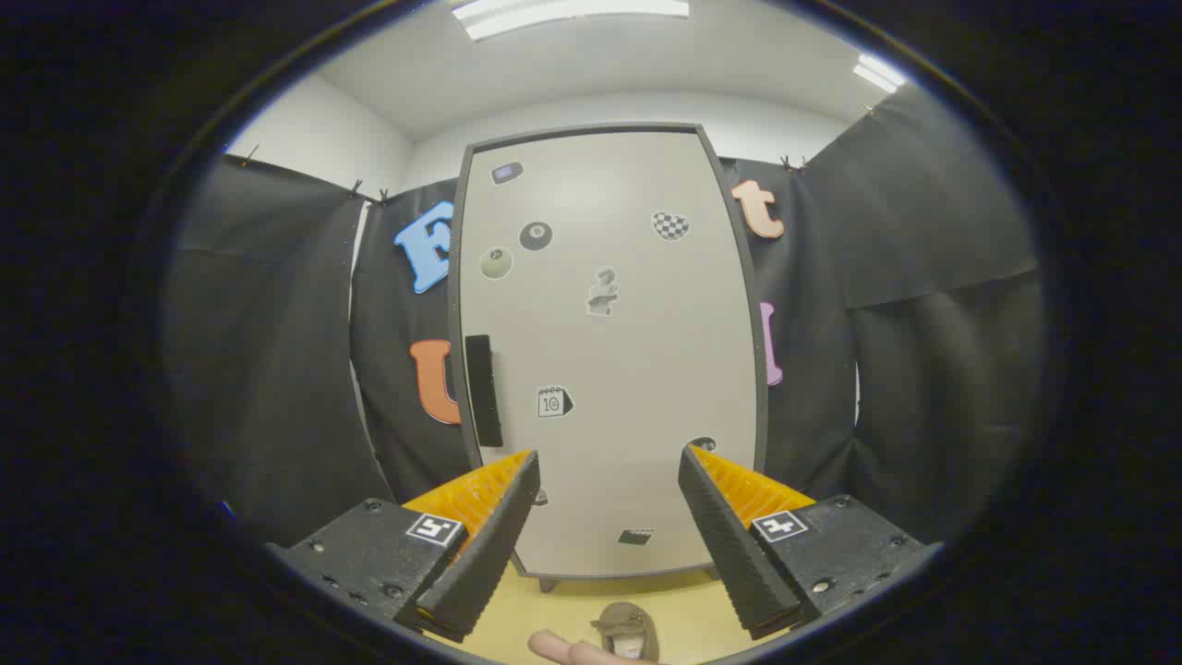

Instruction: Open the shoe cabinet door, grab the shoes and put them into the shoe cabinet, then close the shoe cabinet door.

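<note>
Step in hand: opening, not yet begun. The shoe cabinet door (609, 351) stands closed, flush in its dark frame, directly ahead of the fingers.

Hand-held gripper (609, 503): released, fingers spread wide, nothing between them. Both fingers carry black ribbed pads with orange backing and a small square marker on each base. No contact with the door is visible.

Handle (483, 390): 1 black vertical bar on the door's left edge, about mid-height, beyond and slightly above the left finger. Judgement: the next move calls for shifting the hand-held gripper left and forward, closing on or hooking the bar, then pulling so the door swings out; the hinge is probably on the right side, though it cannot be seen.

Shoe (625, 628): 1 brownish shoe on the floor just in front of the cabinet foot, below and between the fingers; a pale pink object (577, 650) lies touching or just beside it, too cropped to identify. It waits for the second step.

Door surface: pale grey, smooth, scattered with small stickers, among them 2 ball shapes, a chequered heart and a calendar page.

Floor (517, 610): yellow, flat.

Room: black cloth walls clipped along the top, white ceiling, 2 strip lights (568, 11).
</note>
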`<action>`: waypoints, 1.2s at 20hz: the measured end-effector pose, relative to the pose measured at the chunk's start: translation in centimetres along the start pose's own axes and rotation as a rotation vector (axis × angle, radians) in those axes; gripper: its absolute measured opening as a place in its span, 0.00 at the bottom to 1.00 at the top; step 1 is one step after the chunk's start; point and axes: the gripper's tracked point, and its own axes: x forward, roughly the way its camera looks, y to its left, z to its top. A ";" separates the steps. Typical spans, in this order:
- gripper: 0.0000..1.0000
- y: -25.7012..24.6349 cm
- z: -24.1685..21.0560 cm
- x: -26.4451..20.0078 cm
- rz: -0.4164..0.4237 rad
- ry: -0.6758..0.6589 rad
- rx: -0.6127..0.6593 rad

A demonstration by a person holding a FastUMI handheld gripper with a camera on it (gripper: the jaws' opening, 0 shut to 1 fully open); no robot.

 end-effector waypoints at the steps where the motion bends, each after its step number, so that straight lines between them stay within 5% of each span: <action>1: 0.99 0.2 -0.1 0.0 0.006 0.001 0.001; 24: 0.99 3.0 -2.2 6.2 0.033 0.075 -0.010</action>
